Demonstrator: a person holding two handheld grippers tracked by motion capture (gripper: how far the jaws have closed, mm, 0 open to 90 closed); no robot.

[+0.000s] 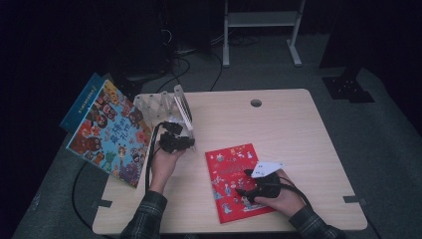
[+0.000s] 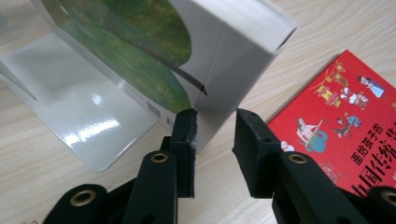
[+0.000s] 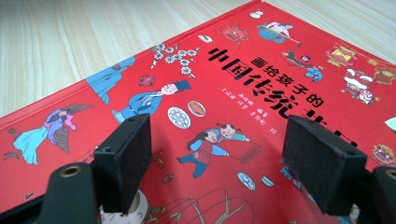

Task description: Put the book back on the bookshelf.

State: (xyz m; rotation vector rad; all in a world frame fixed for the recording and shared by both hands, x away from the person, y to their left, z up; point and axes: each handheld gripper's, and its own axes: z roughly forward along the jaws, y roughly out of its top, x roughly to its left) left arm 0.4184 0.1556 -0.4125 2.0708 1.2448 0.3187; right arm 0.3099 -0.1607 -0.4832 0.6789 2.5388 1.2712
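Observation:
A red picture book lies flat on the wooden table, front right. My right gripper hovers just over its cover, open wide, with nothing between the jaws. A white book with a green cover stands upright in a clear acrylic rack at the back left. My left gripper is open at that book's lower spine corner. The corner sits between the jaw tips, and the left fingertip is close to or touching it.
A large colourful picture book leans off the table's left edge with a blue book behind it. The table has a cable hole at the back. A white stand frame rises on the floor beyond.

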